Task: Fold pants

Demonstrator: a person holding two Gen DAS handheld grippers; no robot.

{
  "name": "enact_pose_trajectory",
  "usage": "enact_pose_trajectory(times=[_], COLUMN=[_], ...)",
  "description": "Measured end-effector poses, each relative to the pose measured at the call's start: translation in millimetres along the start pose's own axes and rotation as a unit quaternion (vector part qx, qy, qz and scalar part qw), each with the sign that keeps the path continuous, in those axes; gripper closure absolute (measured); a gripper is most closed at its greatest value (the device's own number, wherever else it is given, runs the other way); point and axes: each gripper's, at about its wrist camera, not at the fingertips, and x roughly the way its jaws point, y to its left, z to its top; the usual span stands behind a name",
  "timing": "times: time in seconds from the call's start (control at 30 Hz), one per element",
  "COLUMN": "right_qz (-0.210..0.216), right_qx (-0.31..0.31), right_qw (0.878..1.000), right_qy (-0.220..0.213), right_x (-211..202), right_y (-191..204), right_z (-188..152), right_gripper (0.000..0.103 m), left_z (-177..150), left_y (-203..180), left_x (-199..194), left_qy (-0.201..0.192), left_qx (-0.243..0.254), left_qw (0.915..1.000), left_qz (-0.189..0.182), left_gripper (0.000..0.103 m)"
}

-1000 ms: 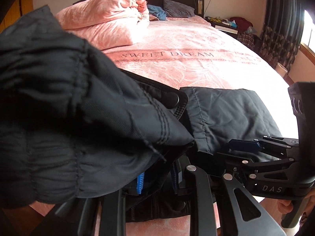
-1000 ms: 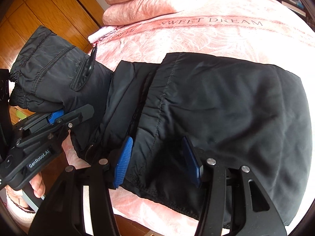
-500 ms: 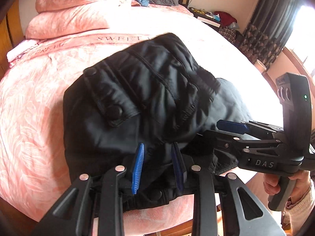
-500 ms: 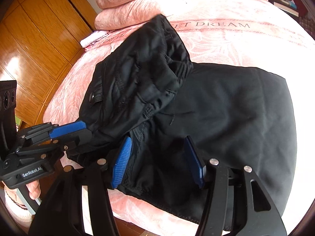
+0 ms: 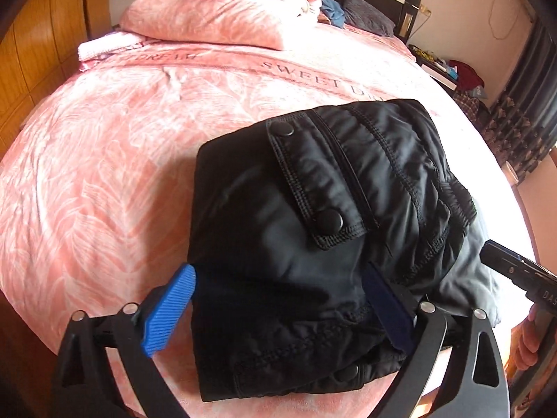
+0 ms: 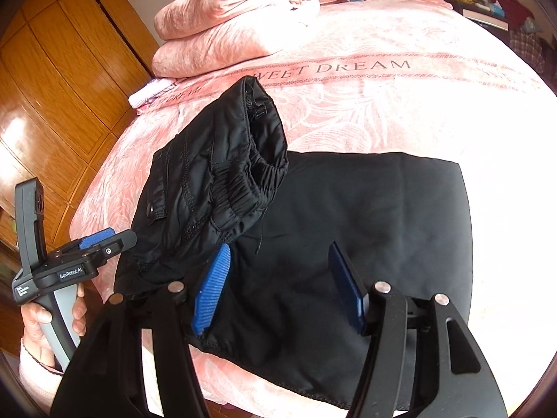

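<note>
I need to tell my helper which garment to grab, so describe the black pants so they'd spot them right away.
On the pink bedspread printed SWEET DREAM, near its front edge, lie the black pants, folded over. Unlike the pink quilt stacked behind, they are shiny black with an elastic waistband.

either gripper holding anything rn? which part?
Nothing held. Left gripper jaws have just opened wide, straddling the black pants on the bed; right gripper jaws have been opening too, pads clear of the fabric.
</note>
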Motion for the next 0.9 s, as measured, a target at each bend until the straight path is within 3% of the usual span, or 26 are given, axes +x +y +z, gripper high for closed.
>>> enact_pose_trajectory(times=[0.07, 0.27, 0.57, 0.77, 0.9], right_qz=[0.008, 0.041, 0.074, 0.090, 0.097], right_qx=[0.009, 0.014, 0.008, 0.029, 0.024], right_qw=[1.000, 0.999, 0.996, 0.992, 0.990], right_qy=[-0.010, -0.008, 0.050, 0.087, 0.098], right_x=[-5, 5, 73, 114, 125], right_y=[-5, -7, -7, -12, -11], right_z=[11, 54, 105, 117, 114], right_gripper=[0.036, 0.035, 0.035, 0.033, 0.049], left_z=[-2, -4, -6, -2, 6], left_y=[10, 12, 12, 20, 25], left_x=[6, 19, 27, 33, 38], left_qy=[0.012, 0.026, 0.037, 0.041, 0.040], left_qx=[-0.015, -0.024, -0.010, -0.025, -0.037], left_qw=[0.9998, 0.9994, 0.9993, 0.9988, 0.9985], left_qz=[-0.002, -0.002, 0.005, 0.000, 0.003], left_gripper=[0.004, 0.004, 0.004, 0.004, 0.004])
